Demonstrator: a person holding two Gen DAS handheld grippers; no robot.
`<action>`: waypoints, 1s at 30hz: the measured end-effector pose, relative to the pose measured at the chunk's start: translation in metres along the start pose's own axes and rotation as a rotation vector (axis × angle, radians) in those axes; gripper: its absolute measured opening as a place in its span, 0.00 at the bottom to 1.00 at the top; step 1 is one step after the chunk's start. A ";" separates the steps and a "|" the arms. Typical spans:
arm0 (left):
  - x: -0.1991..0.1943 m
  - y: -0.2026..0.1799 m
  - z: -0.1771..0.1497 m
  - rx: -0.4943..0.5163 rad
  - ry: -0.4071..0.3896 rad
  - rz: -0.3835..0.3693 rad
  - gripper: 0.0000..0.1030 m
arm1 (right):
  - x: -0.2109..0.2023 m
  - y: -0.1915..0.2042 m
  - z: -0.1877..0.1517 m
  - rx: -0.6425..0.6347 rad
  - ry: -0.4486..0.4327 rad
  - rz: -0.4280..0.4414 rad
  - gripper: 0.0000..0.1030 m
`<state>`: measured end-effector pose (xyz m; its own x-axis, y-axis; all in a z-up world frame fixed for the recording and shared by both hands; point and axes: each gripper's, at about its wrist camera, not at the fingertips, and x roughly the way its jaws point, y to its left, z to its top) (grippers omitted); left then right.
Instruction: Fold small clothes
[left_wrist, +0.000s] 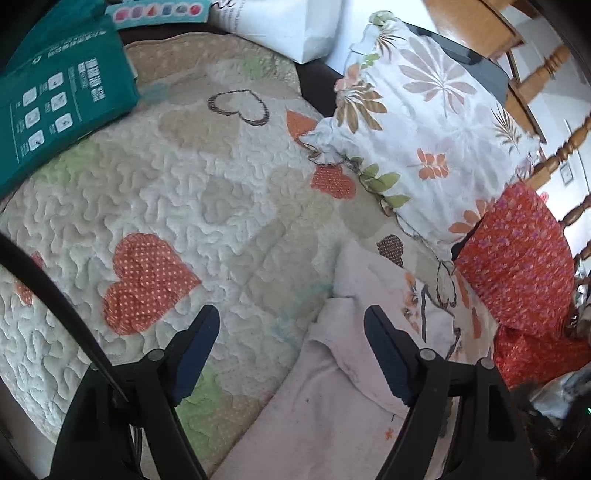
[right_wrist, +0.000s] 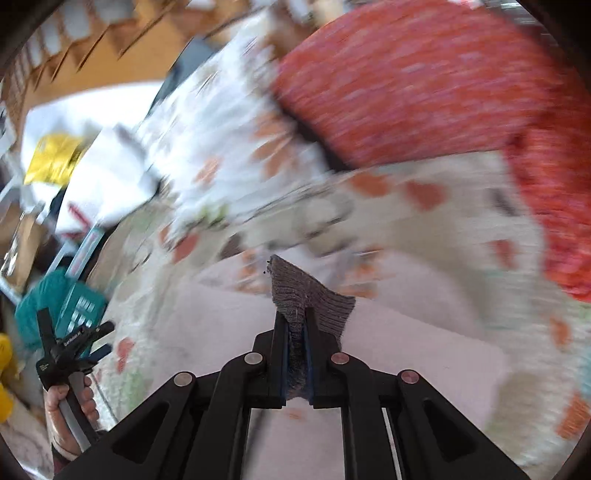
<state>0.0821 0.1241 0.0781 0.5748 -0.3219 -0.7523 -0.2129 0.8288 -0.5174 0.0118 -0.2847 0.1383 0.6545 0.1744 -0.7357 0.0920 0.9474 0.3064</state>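
Landmark: heart-patterned quilt (left_wrist: 207, 206), off-white, stippled, covering the work surface.
Left gripper (left_wrist: 291, 328): fingers spread wide, nothing between them; it hangs over the quilt's near edge, its right finger above the pale pink cloth (left_wrist: 332, 398).
Pale pink cloth: lies flat on the quilt's near right part, one edge rolled over. Judged light, limp and non-slippery; best taken at a corner or hem.
Right gripper (right_wrist: 296, 325): jaws pressed together on a grey knit piece (right_wrist: 310, 295), probably a sock, raised above the quilt and pink cloth.
Grey knit piece: ribbed, soft, stretchy; judged very light and likely to sag from a single pinch, so a second hold at the free end would suit folding.
Teal package (left_wrist: 62, 96): on the quilt's far left edge.
Leaf-print pillow (left_wrist: 424, 122): on the quilt's far right edge.
Red floral fabric (left_wrist: 517, 258): right of the quilt, beside the pillow.
Room: wooden spindle chair (left_wrist: 546, 74) beyond the pillow; the right wrist view is motion-blurred.
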 end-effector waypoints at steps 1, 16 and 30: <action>-0.001 0.003 0.002 -0.003 -0.008 0.007 0.77 | 0.022 0.015 0.001 -0.023 0.020 0.011 0.07; 0.008 0.010 0.004 -0.012 0.037 0.008 0.77 | 0.208 0.115 -0.005 -0.104 0.244 0.089 0.07; 0.023 0.007 0.002 0.000 0.038 0.057 0.77 | 0.244 0.141 0.001 -0.110 0.332 0.211 0.11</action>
<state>0.0951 0.1234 0.0583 0.5313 -0.2918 -0.7954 -0.2443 0.8461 -0.4737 0.1851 -0.1090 0.0024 0.3709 0.4278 -0.8243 -0.1109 0.9016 0.4181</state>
